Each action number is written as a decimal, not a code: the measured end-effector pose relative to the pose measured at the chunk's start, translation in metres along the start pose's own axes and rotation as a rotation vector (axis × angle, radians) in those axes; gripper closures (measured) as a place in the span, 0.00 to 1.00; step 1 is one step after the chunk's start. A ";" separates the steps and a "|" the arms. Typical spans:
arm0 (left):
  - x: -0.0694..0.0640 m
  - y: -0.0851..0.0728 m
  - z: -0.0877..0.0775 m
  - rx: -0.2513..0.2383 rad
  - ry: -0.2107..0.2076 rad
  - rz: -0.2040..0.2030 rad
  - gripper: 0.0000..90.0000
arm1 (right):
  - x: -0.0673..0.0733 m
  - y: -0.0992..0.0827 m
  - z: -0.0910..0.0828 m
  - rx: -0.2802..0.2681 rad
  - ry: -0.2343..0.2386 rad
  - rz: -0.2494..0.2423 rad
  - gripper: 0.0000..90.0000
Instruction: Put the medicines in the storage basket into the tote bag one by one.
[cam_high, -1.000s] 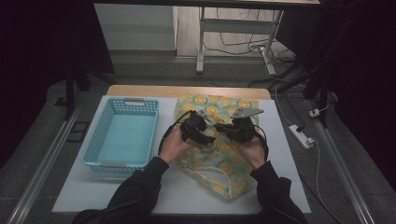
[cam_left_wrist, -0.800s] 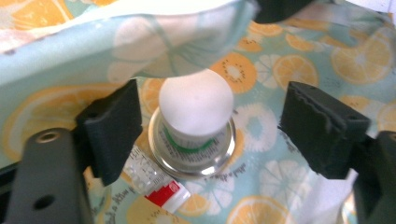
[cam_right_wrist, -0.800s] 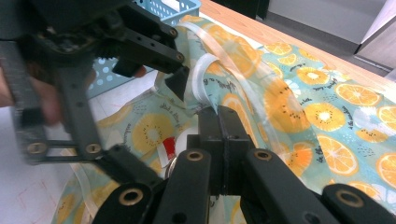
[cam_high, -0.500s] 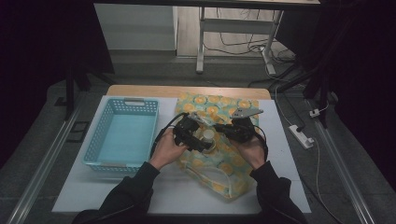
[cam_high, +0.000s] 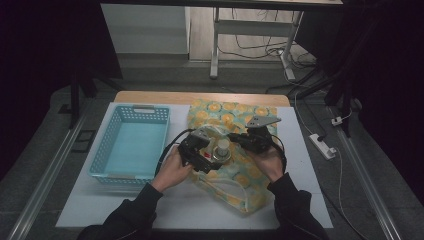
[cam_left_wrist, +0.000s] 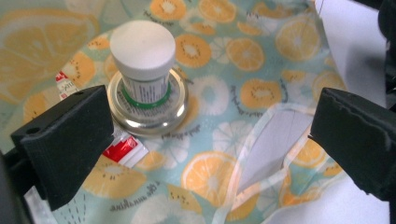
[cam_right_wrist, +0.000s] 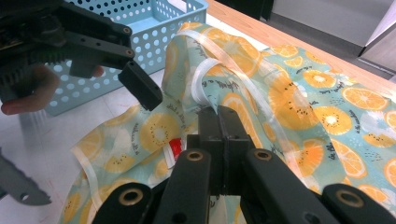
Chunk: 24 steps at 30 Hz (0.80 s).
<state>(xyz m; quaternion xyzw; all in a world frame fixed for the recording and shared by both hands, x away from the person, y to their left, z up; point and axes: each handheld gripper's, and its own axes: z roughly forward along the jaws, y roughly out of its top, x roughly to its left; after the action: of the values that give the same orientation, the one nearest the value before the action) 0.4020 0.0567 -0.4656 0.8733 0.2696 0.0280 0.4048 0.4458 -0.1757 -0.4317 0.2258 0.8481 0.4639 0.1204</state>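
Observation:
An orange-slice printed bag (cam_high: 235, 112) lies on the white table top. On it stands a small white-capped bottle (cam_high: 223, 146) on a round shiny lid (cam_left_wrist: 177, 105), with a red and white packet (cam_left_wrist: 122, 150) beside it. My left gripper (cam_high: 214, 153) is open, and its jaws (cam_left_wrist: 210, 121) stand wide apart just short of the bottle (cam_left_wrist: 142, 51). My right gripper (cam_high: 241, 138) is shut on the bag's pale edge strip (cam_right_wrist: 205, 77) and holds that fabric raised (cam_right_wrist: 224, 122). One finger (cam_right_wrist: 140, 87) of the left gripper hangs over the bag in the right gripper view.
An empty blue perforated basket (cam_high: 106, 150) sits left of the bag (cam_right_wrist: 154, 28). Bare white board (cam_high: 165, 205) lies in front of it, and the wooden table edge (cam_high: 150, 96) runs behind. A power strip (cam_high: 324, 145) lies on the floor at right.
My left gripper has drawn back toward the person and a little left, uncovering the white-capped bottle between the two grippers. The right gripper has stayed in place, still holding the bag.

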 end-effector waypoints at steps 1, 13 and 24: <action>-0.002 -0.001 0.000 0.000 -0.002 0.000 0.00 | 0.000 0.000 0.000 -0.001 0.000 0.000 1.00; -0.016 -0.012 0.007 0.027 -0.033 0.013 0.00 | 0.002 -0.001 0.000 0.001 0.008 -0.004 1.00; -0.020 -0.026 0.013 0.017 -0.040 -0.014 0.00 | 0.003 -0.001 0.000 0.007 0.012 -0.008 1.00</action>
<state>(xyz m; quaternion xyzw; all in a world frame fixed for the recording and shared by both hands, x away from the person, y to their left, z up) 0.3768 0.0516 -0.4892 0.8752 0.2679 0.0052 0.4028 0.4431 -0.1745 -0.4329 0.2201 0.8513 0.4620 0.1162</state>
